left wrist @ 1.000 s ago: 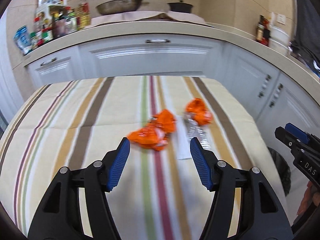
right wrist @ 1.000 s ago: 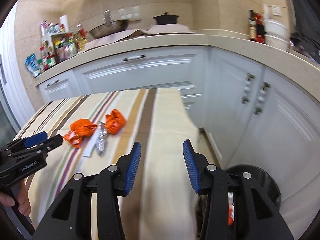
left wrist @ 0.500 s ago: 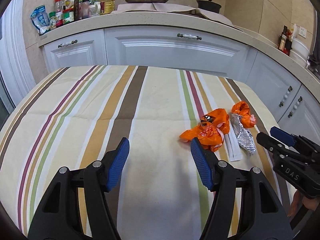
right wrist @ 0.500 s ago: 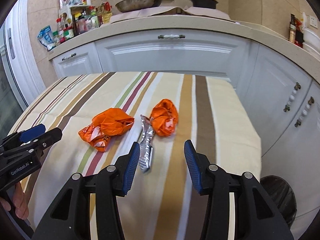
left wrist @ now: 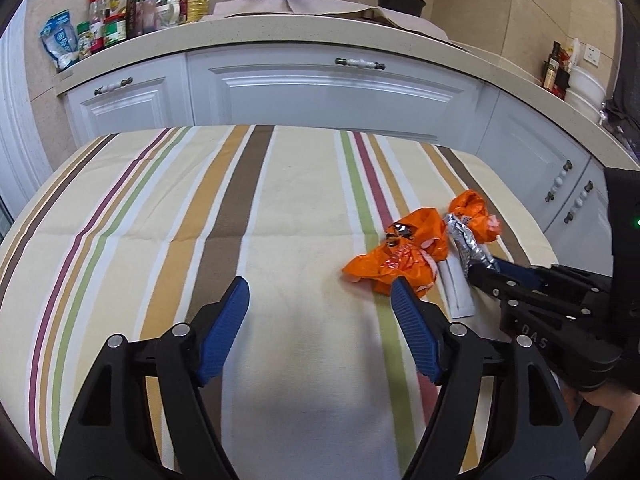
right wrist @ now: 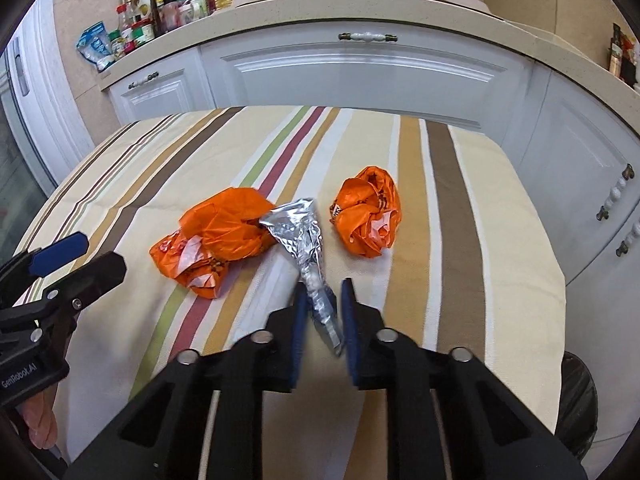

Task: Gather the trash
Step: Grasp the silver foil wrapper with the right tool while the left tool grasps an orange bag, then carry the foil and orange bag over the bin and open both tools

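Trash lies on the striped tablecloth (left wrist: 180, 208): a large crumpled orange bag (right wrist: 224, 236) (left wrist: 404, 254), a smaller orange bag (right wrist: 368, 212) (left wrist: 474, 216), a silver foil wrapper (right wrist: 298, 224) (left wrist: 466, 240) between them, and a white paper strip (right wrist: 276, 280) (left wrist: 458, 288) under the foil. My right gripper (right wrist: 322, 292) (left wrist: 484, 274) is shut on the foil wrapper's near end. My left gripper (left wrist: 318, 286) (right wrist: 98, 254) hovers left of the large orange bag; its jaws are opening and hold nothing.
White cabinets (left wrist: 328, 88) and a curved counter (left wrist: 280, 28) with bottles, a pan and a pot stand behind the table. A black bin (right wrist: 580, 400) sits on the floor past the table's right edge. A hand (right wrist: 40, 424) holds the left gripper.
My right gripper came forward and down over the trash and shut on the silver foil wrapper. The left gripper's jaws spread wider and its view swung left, so the trash sits further right.
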Demonstrator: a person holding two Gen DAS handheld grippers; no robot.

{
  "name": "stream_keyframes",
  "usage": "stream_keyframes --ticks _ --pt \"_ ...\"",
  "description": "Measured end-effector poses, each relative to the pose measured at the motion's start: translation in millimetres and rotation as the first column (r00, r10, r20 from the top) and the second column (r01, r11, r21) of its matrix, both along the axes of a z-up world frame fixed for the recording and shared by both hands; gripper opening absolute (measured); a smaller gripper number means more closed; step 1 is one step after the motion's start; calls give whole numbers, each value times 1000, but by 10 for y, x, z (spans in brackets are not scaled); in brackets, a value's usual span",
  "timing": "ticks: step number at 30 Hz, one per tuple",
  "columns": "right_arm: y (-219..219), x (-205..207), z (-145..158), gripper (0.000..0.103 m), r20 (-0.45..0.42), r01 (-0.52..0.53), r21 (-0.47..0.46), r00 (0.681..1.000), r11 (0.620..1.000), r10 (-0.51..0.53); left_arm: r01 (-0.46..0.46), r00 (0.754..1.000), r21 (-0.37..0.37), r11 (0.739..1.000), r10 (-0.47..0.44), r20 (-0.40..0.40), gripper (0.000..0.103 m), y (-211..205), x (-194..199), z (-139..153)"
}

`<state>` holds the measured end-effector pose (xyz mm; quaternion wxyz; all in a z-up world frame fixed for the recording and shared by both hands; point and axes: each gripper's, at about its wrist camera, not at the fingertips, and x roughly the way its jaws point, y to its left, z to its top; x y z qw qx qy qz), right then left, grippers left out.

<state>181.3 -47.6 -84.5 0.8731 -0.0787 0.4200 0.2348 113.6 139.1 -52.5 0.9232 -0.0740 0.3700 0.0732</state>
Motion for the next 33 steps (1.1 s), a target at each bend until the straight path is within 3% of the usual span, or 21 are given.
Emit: stream_keyframes --ticks 7,19,23,25,28,33 --pt "-52 -60 61 15 24 2 22 1000 1000 -3 56 998 16 998 -56 19 74 -180 85 31" --pt "-394 -159 220 15 68 54 63 996 997 -58 129 992 43 991 -128 -18 73 -423 380 -90" --pt "-478 -184 238 15 75 67 72 995 995 -73 140 988 33 990 -137 -69 56 -432 459 -196" --pt "-514 -192 248 15 79 74 77 994 994 -80 141 988 22 990 -139 -68 53 -419 455 -196" --pt "-555 -198 252 15 83 81 83 993 993 -88 150 987 22 988 -148 -69 36 -419 445 -209" --pt "-593 -224 248 15 88 89 90 991 992 -97 135 989 9 991 -134 -60 32 -410 402 -201"
